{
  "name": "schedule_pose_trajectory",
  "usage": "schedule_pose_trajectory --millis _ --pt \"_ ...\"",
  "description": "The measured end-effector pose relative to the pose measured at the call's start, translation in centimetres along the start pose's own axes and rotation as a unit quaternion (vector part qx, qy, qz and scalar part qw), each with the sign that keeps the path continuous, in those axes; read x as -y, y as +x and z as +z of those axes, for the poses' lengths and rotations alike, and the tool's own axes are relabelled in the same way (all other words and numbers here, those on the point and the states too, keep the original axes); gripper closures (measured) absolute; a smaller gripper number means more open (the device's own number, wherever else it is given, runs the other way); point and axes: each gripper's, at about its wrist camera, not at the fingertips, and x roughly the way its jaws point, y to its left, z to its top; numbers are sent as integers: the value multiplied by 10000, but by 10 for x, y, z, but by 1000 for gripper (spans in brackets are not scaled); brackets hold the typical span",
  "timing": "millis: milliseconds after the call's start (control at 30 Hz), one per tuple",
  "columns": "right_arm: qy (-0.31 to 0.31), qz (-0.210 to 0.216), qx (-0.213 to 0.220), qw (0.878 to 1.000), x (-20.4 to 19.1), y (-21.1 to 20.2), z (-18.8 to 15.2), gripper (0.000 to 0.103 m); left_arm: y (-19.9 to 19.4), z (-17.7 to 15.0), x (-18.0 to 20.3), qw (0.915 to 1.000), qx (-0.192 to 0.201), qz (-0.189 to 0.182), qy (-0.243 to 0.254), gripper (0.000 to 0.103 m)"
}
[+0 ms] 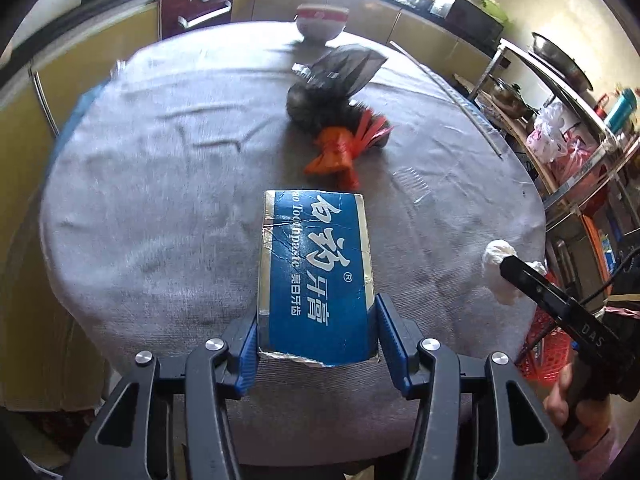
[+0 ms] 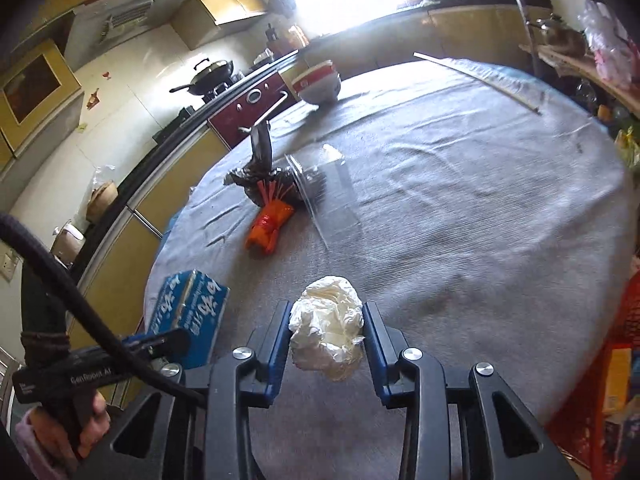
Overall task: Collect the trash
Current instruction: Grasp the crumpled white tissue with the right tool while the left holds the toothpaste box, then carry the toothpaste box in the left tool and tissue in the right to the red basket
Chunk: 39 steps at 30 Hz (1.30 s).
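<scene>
toothpaste box (image 1: 318, 276) gripped, tissue wad (image 2: 326, 338) gripped

Blue box (image 1: 316, 276) low centre, torn, squeezed between fingers. White wad (image 2: 326, 334) low centre, crumpled. Black-orange bag (image 1: 340, 128) upper middle, on cloth.

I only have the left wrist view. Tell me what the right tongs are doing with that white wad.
Observer: The right tongs have a finger on each side of the wad, shut on it.
Operator: Now report any trash my view misses.
Observer: A clear tray lies right beside the black bag, hard to see on the cloth.
Operator: Say what is past the bowl.
Observer: Beyond the bowl, a wok sits on the stove.
</scene>
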Motion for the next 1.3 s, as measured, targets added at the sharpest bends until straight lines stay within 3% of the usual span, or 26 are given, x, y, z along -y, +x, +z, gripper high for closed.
schedule_pose_trajectory --millis 333,567,1067,1300 --pt "184 -35 406 9990 21 -50 -3 65 -36 -2 49 9935 538 654 766 49" --pt "255 -124 628 9976 35 -76 -7 65 -54 -5 79 9854 847 885 1184 49" --pt "625 -407 988 9923 81 -116 -17 65 -56 -7 134 9729 928 1025 1855 48" --pt "920 -587 1187 9869 114 -137 -20 65 -45 -9 175 9627 859 1001 2361 48"
